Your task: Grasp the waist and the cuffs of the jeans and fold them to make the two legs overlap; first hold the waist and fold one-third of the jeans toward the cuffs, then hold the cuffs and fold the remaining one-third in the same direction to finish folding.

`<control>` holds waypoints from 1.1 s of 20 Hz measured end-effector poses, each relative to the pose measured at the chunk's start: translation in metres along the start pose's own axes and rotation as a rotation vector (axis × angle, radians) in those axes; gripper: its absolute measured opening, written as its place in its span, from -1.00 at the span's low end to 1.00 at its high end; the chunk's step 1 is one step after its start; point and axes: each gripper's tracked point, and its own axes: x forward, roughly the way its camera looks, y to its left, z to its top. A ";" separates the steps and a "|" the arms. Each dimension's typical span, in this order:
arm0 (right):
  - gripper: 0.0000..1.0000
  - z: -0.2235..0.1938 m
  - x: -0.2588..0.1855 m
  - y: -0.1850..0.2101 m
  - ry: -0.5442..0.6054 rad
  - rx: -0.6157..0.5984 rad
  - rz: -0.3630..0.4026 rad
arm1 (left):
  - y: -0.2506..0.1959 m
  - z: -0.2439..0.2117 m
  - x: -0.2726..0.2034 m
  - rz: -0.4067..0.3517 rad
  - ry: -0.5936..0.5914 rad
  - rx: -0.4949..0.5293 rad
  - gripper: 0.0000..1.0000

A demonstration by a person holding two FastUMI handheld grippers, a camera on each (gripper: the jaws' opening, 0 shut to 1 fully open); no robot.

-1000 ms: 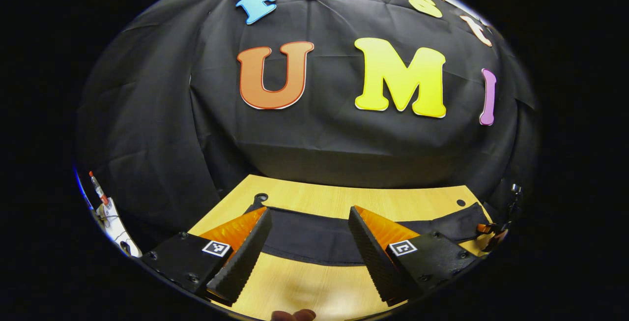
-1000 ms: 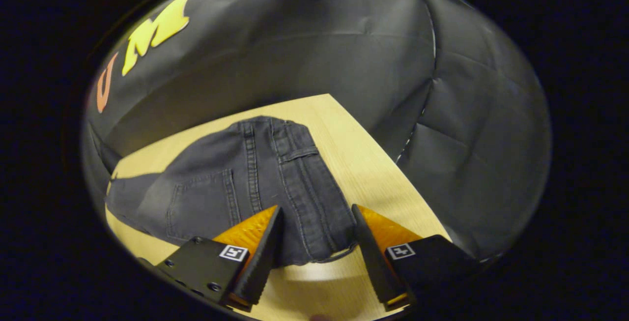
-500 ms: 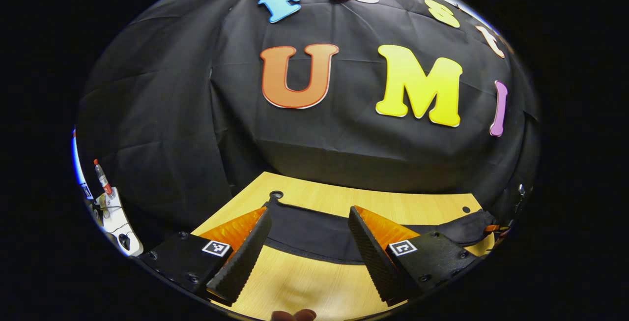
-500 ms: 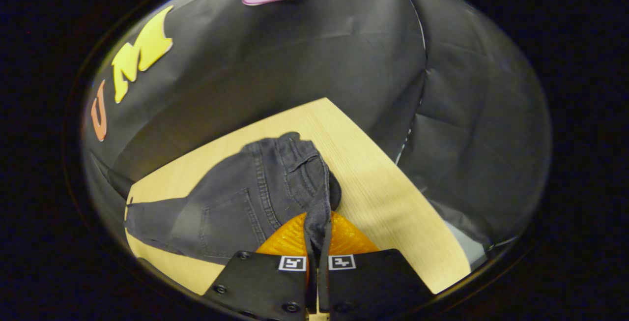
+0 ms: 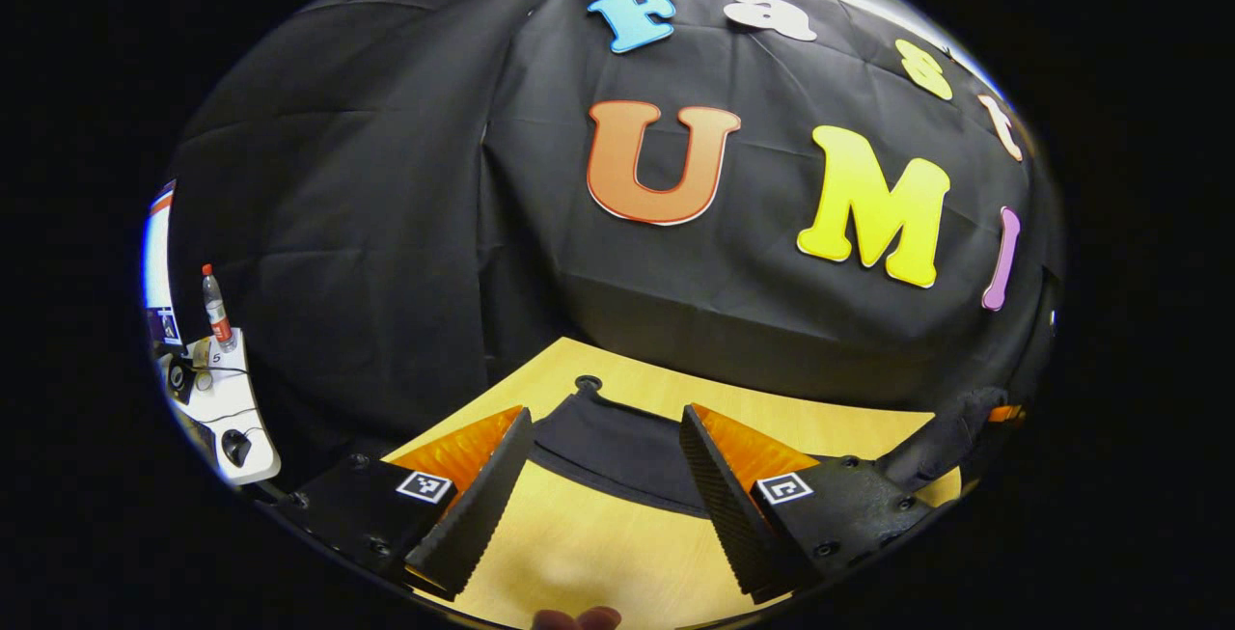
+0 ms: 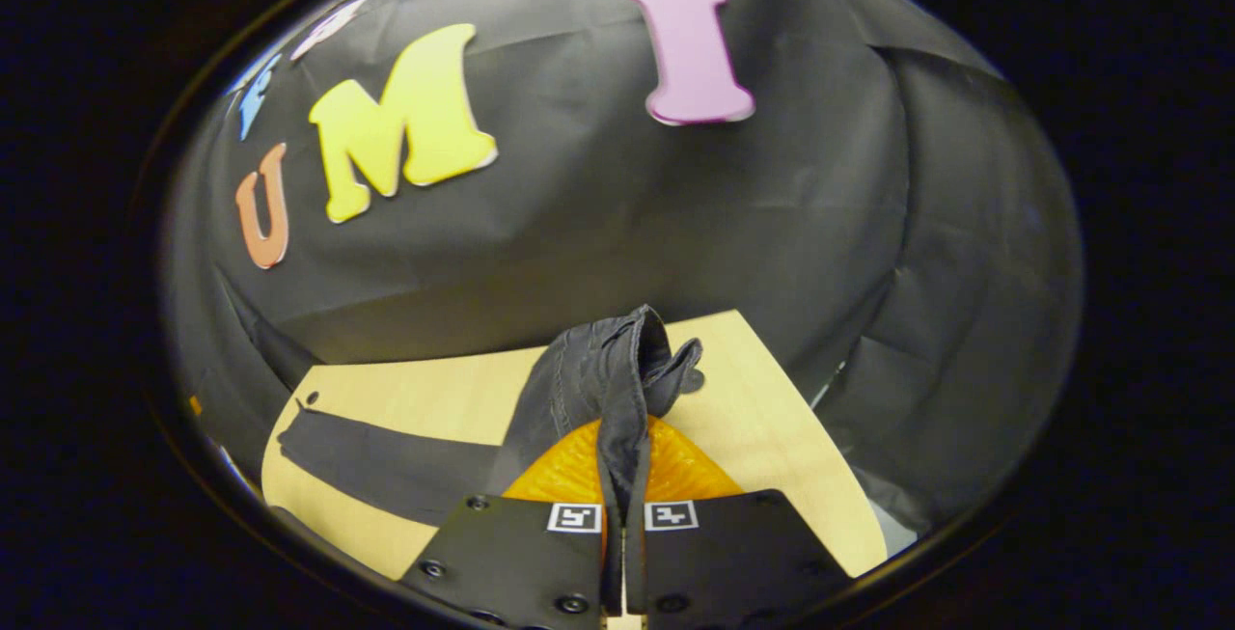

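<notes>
On the wooden table point(image 6: 772, 437), our right claw point(image 6: 622, 476) grips the jeans point(image 6: 608, 379) (waist bunched above it); our left claw point(image 5: 603, 495) gapes empty.

Dark jeans on pale wood, black cloth behind

The jeans point(image 6: 589, 379) are a faded charcoal black with tone-on-tone seam stitching, and in the left gripper view their leg point(image 5: 617, 442) reads as flat near-black. The table point(image 6: 762, 437) is light yellowish wood with a fine straight grain, and it has a small dark round hole point(image 5: 586, 383) near its far edge. The booth wall point(image 6: 579, 215) is matte black cloth, creased. Each gripper body is black and carries small black-and-white square markers point(image 6: 575, 517). At the far left stands a white stand point(image 5: 227, 413) bearing a clear bottle point(image 5: 215, 307) with a red cap and what seems to be a red label.
</notes>
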 end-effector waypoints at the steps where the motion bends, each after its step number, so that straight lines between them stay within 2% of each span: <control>1: -0.88 0.008 -0.006 0.027 -0.016 -0.035 0.017 | 0.008 0.000 -0.003 -0.005 -0.004 -0.006 0.97; 3: -0.96 0.018 -0.018 0.090 -0.034 -0.083 0.070 | 0.025 0.004 -0.010 -0.003 -0.019 0.001 0.97; 6: -0.96 0.017 -0.017 0.198 -0.050 -0.146 0.152 | 0.051 0.005 -0.021 0.005 -0.035 -0.004 0.96; 9: -0.96 -0.014 -0.002 0.289 -0.030 -0.196 0.220 | 0.081 0.000 -0.031 0.023 -0.029 -0.022 0.97; 11: -0.96 -0.046 0.012 0.333 -0.004 -0.239 0.243 | 0.101 -0.002 -0.038 0.044 -0.022 -0.033 0.97; 17: -0.96 -0.160 0.061 0.403 0.073 -0.409 0.210 | 0.155 -0.008 -0.045 0.109 0.003 -0.105 0.97; 22: -0.96 -0.192 0.076 0.411 0.086 -0.459 0.170 | 0.165 -0.011 -0.039 0.113 0.024 -0.139 0.98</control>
